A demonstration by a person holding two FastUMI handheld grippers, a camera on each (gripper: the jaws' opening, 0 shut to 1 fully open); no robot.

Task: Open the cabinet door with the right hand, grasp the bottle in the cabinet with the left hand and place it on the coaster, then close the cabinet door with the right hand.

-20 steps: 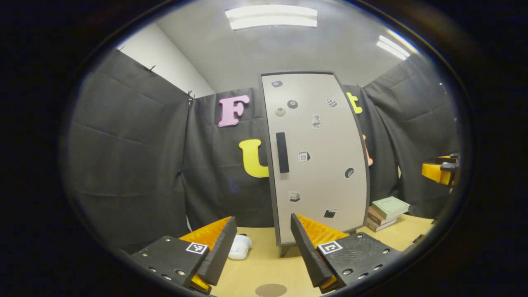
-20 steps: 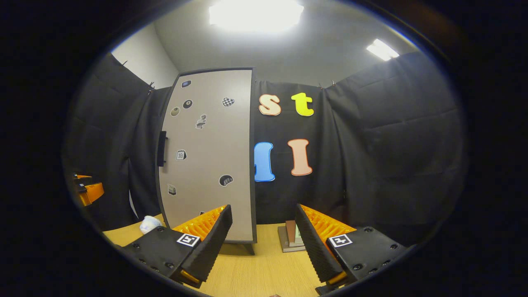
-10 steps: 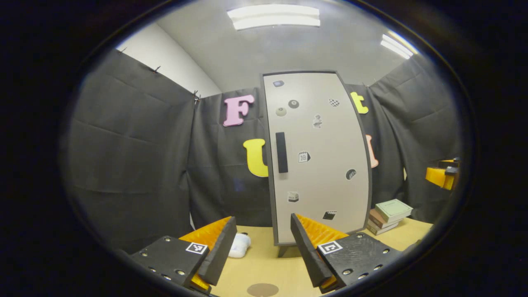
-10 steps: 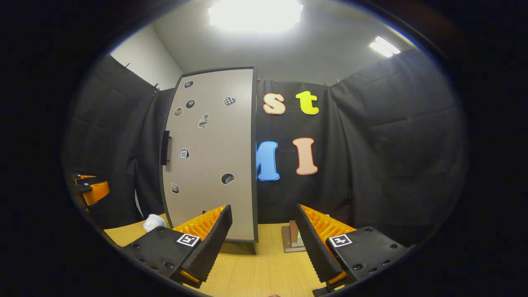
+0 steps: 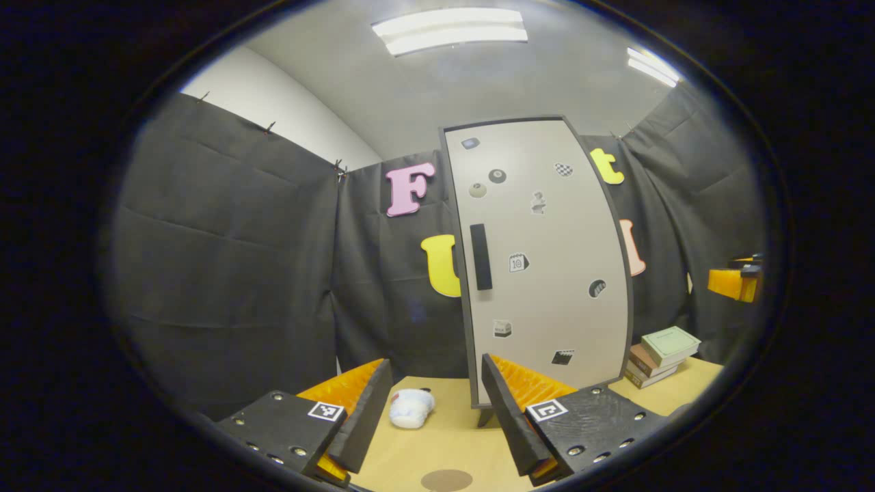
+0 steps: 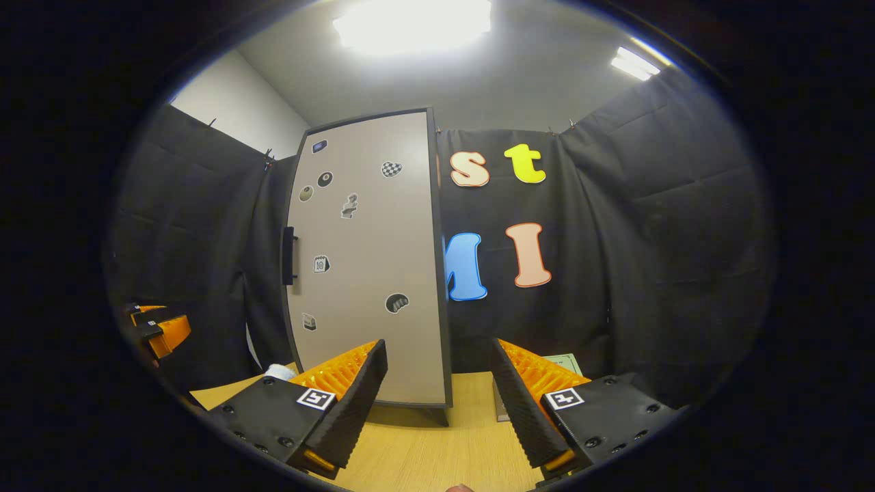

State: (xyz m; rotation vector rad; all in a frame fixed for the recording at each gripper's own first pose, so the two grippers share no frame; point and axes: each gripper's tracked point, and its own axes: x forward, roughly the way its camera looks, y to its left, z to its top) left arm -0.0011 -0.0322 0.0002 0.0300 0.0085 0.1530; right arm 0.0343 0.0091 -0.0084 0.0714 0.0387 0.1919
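Here, tall grey cabinet door (image 5: 547,260) shut, stickers, dark handle (image 5: 481,257)

Light wooden tabletop (image 5: 444,437). Carrying: tall cabinet (image 5: 547,266) on short legs toward the rear edge, door shut; crumpled white cloth (image 5: 411,408) beside it; stacked books (image 5: 662,355) opposite; round brown coaster (image 5: 446,480) at the near edge.
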